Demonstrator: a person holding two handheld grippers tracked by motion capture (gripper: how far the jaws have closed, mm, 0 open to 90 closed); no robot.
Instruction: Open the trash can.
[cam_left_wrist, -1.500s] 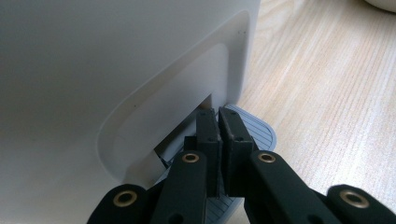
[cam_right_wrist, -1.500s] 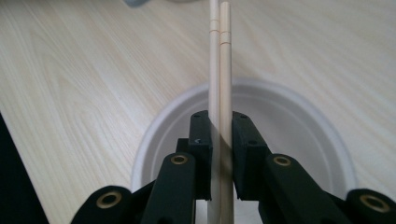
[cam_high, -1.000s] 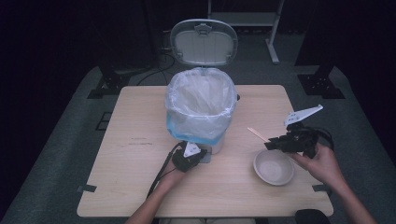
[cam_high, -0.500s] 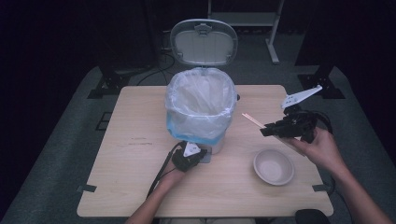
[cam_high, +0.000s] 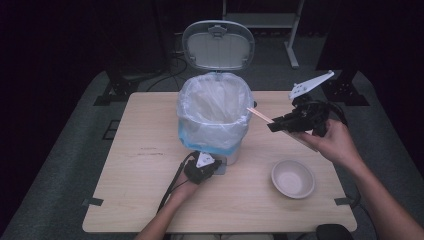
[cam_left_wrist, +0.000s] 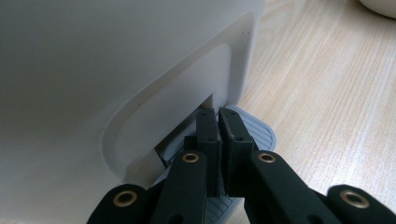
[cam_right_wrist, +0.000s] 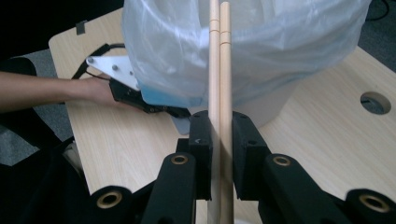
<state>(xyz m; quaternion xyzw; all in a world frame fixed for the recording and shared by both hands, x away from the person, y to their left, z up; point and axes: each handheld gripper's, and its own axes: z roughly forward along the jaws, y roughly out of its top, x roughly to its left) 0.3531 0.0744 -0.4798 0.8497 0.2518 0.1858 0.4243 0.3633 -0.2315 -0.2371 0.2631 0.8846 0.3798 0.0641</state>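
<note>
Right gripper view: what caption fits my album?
Right tongs carry chopsticks toward the bag-lined bin.

The left claw (cam_left_wrist: 218, 122), jaws closed together, presses the grey pedal (cam_left_wrist: 261, 133) of the white bin (cam_left_wrist: 116, 70) on the bench (cam_left_wrist: 327, 93).

Left tongs (cam_high: 214, 169) shut, low; right tongs (cam_high: 272, 125) clamped, raised, pointing left.

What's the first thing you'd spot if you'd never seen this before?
A white bin lined with a plastic bag stands mid-table, its lid flipped up. The right gripper, raised beside the bin's rim, is shut on a pair of wooden chopsticks that point at the bag. The left gripper, shut, presses on the grey pedal at the bin's foot, and an empty bowl sits on the table near the right hand.
</note>
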